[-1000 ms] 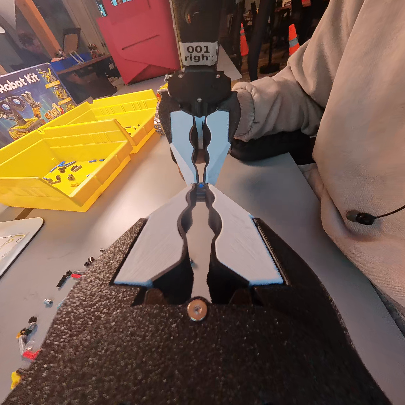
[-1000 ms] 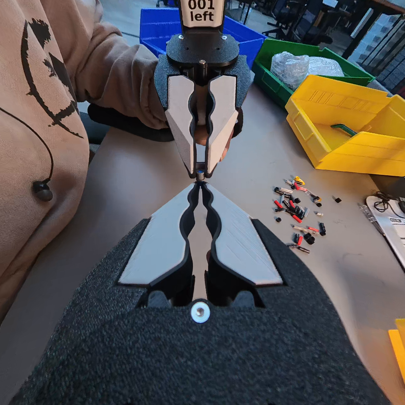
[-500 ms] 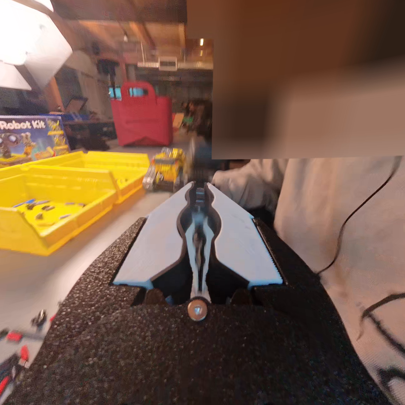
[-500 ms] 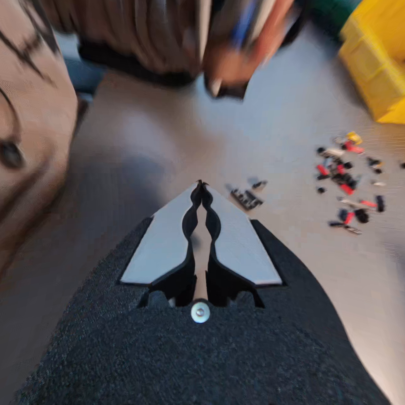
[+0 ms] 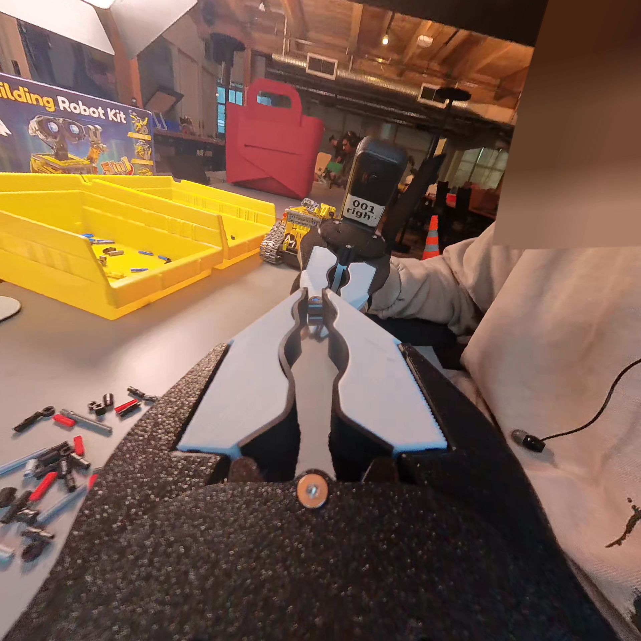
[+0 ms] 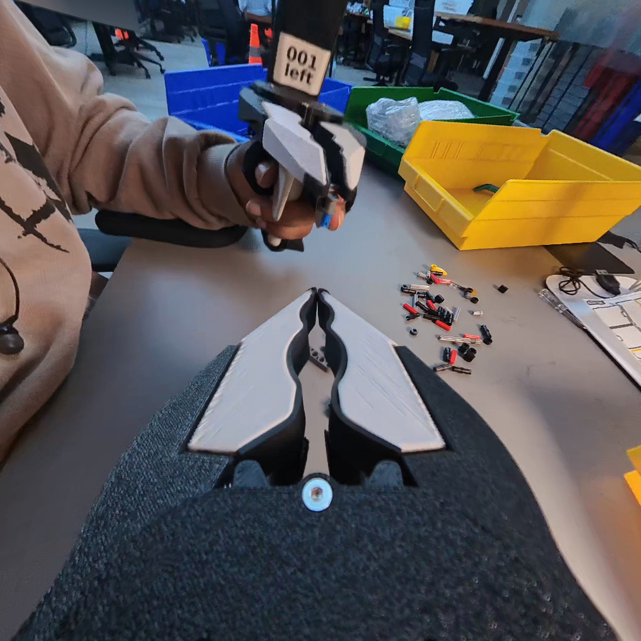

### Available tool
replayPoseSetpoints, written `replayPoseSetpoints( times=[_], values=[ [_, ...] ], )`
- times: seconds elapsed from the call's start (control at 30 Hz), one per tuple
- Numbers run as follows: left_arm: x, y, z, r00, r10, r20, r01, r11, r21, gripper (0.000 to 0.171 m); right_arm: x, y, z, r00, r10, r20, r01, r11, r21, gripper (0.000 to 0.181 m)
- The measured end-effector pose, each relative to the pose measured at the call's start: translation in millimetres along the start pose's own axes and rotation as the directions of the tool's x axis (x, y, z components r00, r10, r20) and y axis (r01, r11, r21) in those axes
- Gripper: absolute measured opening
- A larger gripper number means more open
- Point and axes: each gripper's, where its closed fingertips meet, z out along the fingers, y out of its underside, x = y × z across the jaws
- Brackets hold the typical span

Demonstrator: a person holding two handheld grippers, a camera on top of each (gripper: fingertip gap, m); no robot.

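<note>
My left gripper (image 5: 315, 301) is shut on a small grey and blue building piece (image 5: 315, 307) and holds it above the grey table (image 5: 138, 347). In the right wrist view the left gripper (image 6: 329, 204) hangs tilted over the table with the piece (image 6: 326, 219) at its tips. My right gripper (image 6: 316, 290) is shut with nothing visible between its tips, low over the table. It also shows in the left wrist view (image 5: 333, 282), just beyond the left gripper's tips. A small black beam (image 6: 319, 357) lies on the table under the right gripper's fingers.
Loose red, black and grey parts (image 6: 440, 312) lie right of my right gripper; they also show in the left wrist view (image 5: 52, 461). Yellow bins (image 5: 69, 288) (image 6: 537, 225), a green bin (image 6: 378, 149), a blue bin (image 6: 208, 93), a yellow tracked model (image 5: 295, 232), an instruction sheet (image 6: 617, 322) and a person's sleeve (image 6: 145, 166) surround the area. Some 5 cm of space lies between my two pairs of fingers.
The grippers were tip to tip a second ago and have moved apart. The left gripper has lifted and tilted, keeping the grey and blue piece. The black beam now lies on the table.
</note>
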Motion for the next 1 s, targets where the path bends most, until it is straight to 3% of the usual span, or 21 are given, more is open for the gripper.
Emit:
replayPoseSetpoints(
  times=[0.07,0.2,0.3,0.37,0.4,0.53,0.67,0.83,1.0],
  values=[
    [1,-3,2,0.999,-0.046,-0.018,0.047,0.998,0.05,0.007,1,-13,-1,0.998,0.061,0.002,-0.061,0.995,0.076,0.0],
    [5,-8,8,0.995,-0.074,-0.061,0.08,0.992,0.099,0.007,-7,-31,3,0.963,0.244,0.115,-0.261,0.951,0.166,0.026],
    [10,-4,13,0.996,-0.054,-0.075,0.06,0.994,0.089,0.007,-9,-38,3,0.951,0.275,0.14,-0.299,0.933,0.2,0.027],
    [14,-4,14,0.994,-0.045,-0.1,0.055,0.994,0.099,0.007,-9,-41,1,0.95,0.277,0.142,-0.303,0.928,0.215,0.012],
    [16,-4,15,0.994,-0.041,-0.104,0.051,0.994,0.096,0.007,-7,-41,0,0.958,0.261,0.12,-0.282,0.934,0.218,0.004],
    [20,2,15,0.993,-0.009,-0.12,0.016,0.998,0.058,0.007,-11,-37,-1,0.966,0.224,0.132,-0.246,0.951,0.188,0.002],
    [20,20,13,0.992,0.068,-0.105,-0.077,0.993,-0.084,0.008,-14,-26,-1,0.989,0.109,0.096,-0.118,0.989,0.092,0.002],
    [17,46,12,0.974,0.211,-0.085,-0.226,0.938,-0.264,0.009,-15,-6,2,0.988,-0.152,0.01,0.152,0.983,-0.104,0.002],
    [12,62,12,0.938,0.337,-0.076,-0.34,0.86,-0.38,0.008,-15,9,3,0.974,-0.228,0.006,0.225,0.956,-0.186,0.002]
  ],
)
